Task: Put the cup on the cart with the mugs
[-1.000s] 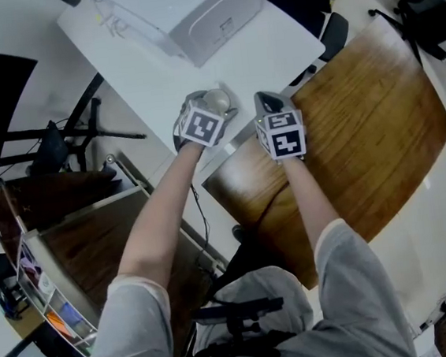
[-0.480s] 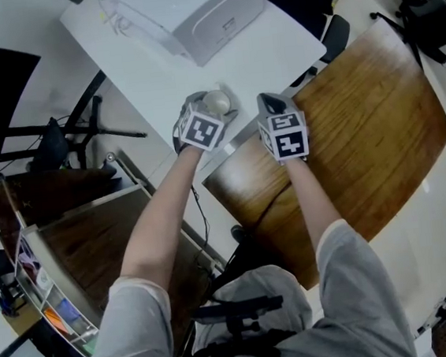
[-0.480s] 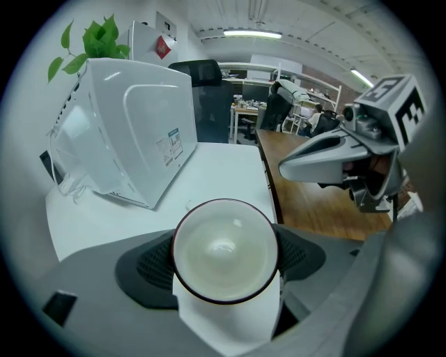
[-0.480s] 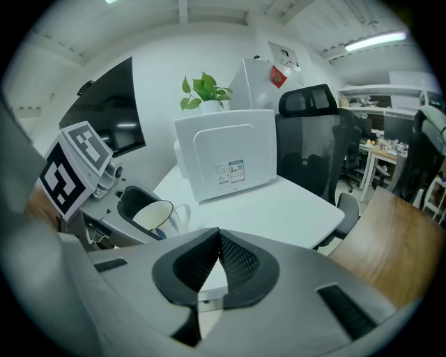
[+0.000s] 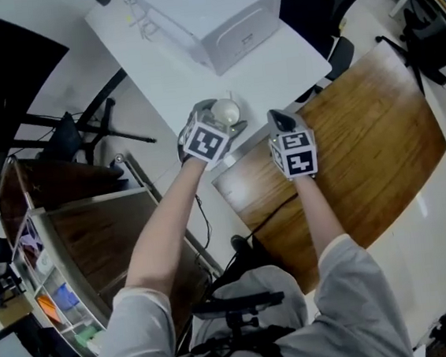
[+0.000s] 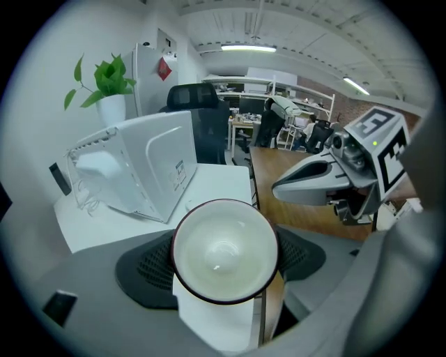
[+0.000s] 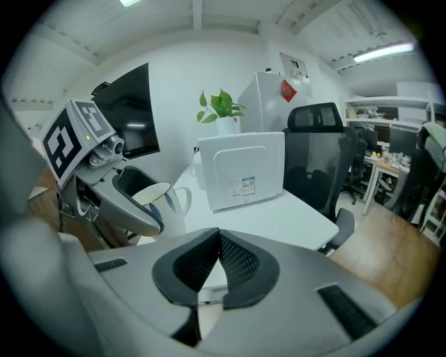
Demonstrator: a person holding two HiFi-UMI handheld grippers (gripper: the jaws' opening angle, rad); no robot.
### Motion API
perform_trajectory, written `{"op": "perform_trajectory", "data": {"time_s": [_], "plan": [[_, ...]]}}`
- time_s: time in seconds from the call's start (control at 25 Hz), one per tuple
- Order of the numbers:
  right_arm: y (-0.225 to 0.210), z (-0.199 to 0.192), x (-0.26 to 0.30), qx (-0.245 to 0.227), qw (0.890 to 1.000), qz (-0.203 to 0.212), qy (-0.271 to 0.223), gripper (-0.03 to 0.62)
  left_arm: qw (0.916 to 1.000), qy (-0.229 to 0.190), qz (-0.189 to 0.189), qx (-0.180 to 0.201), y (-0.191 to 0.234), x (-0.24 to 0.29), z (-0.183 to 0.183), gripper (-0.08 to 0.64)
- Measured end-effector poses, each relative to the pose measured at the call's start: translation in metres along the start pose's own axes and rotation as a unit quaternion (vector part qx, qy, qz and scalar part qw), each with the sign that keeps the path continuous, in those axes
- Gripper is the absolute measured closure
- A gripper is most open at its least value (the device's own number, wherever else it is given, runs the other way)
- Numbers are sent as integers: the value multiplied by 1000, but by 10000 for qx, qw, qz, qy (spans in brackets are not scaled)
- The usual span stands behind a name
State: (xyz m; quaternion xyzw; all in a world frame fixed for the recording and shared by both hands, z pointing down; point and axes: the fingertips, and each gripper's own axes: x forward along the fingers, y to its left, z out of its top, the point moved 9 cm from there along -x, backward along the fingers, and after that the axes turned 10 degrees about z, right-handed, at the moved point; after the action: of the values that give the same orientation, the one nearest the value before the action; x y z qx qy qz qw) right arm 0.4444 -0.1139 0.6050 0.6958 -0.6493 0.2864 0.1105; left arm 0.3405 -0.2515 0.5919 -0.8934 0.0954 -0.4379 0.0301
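Box label (image 7: 249, 187) illegible. Left gripper (image 5: 216, 123) pitched down, jaws wide, clamped on the cup (image 6: 223, 249); right gripper (image 7: 217, 261) alongside, jaws closed together, empty

My head camera looks steeply down; each gripper's camera peers close along my fingers (image 7: 240, 261), all sharing the white desk (image 5: 274, 59).
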Motion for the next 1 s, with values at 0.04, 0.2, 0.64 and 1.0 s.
{"op": "perform_trajectory", "data": {"time_s": [0.04, 0.2, 0.64, 1.0], "plan": [[5, 3, -7, -34, 10000, 10, -36, 584, 10000, -78, 41, -7, -1, -11, 1, 150], [28, 15, -30, -239, 9996, 56, -131, 584, 9978, -479, 450, -27, 0, -56, 1, 150], [114, 37, -67, -837, 9946, 568, -250, 584, 9903, -848, 1055, -301, -10, -178, -43, 150], [217, 51, -69, -1428, 9796, 1371, -353, 584, 9783, -846, 1800, -585, -3, -281, -107, 150]]}}
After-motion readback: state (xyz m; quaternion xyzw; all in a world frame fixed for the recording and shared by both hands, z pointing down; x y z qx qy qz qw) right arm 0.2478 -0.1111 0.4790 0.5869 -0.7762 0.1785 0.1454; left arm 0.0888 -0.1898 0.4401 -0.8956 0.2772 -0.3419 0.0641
